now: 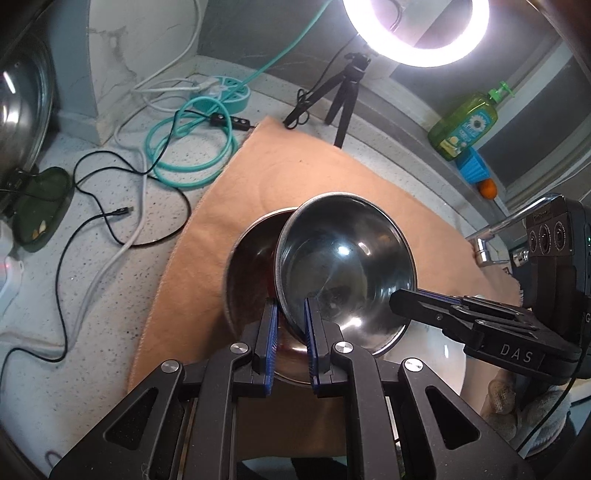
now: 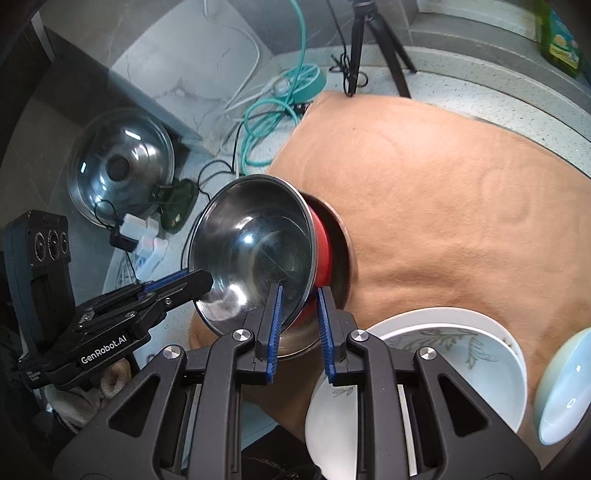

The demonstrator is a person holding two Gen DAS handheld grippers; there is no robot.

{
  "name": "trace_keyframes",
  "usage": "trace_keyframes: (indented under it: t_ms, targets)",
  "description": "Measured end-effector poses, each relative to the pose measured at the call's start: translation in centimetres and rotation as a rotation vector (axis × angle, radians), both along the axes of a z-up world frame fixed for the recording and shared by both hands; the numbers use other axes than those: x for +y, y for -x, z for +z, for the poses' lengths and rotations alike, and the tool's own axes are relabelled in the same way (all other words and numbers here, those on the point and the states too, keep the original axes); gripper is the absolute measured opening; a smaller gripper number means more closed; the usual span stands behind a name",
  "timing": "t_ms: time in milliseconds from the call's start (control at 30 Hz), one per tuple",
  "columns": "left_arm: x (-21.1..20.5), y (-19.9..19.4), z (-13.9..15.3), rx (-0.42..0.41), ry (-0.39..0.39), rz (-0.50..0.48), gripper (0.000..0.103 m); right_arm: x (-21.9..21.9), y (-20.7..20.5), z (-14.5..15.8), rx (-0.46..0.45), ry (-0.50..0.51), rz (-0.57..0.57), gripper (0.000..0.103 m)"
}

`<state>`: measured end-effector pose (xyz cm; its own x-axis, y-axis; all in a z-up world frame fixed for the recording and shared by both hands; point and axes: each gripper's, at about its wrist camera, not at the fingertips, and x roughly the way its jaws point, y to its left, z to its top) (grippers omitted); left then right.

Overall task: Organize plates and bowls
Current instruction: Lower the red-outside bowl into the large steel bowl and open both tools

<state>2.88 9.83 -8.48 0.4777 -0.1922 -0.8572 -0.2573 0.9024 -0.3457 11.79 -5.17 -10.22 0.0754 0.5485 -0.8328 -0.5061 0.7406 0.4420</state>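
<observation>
A steel bowl with a red outside [image 1: 343,266] [image 2: 255,251] is held tilted over a second steel bowl [image 1: 251,269] [image 2: 341,258] that rests on the orange cloth [image 1: 295,170] [image 2: 443,206]. My left gripper [image 1: 290,332] is shut on the tilted bowl's near rim. My right gripper [image 2: 299,314] is shut on the same bowl's rim from the other side, and shows in the left wrist view [image 1: 402,302]. White plates and bowls [image 2: 443,350] and a pale blue bowl [image 2: 565,387] sit at the lower right.
Cables [image 1: 192,147], a teal power strip [image 1: 221,92], a tripod [image 1: 347,99] with a ring light [image 1: 413,33], a steel lid [image 2: 122,166], a dish soap bottle [image 1: 465,125] and a faucet [image 1: 509,229] surround the cloth on the speckled counter [image 1: 74,277].
</observation>
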Motion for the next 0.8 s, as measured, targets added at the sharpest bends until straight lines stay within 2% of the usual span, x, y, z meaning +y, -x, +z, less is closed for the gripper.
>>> trace_keyframes:
  t_ms: [333,700,800]
  targets:
    - [0.3,-0.7,-1.8,0.054,-0.017,-0.007,0.012,1.1,-0.4,-2.7,0.039,0.049,0.006,0.02]
    - [0.0,-1.3,-2.5,0.106,-0.042,-0.026,0.012,2.1,-0.7,-3.2,0.049,0.088,0.028,0.022]
    - [-0.1,-1.5,-2.5,0.114,-0.043,-0.033,0.012,2.2,-0.9,-3.2,0.067,0.084,0.031,0.032]
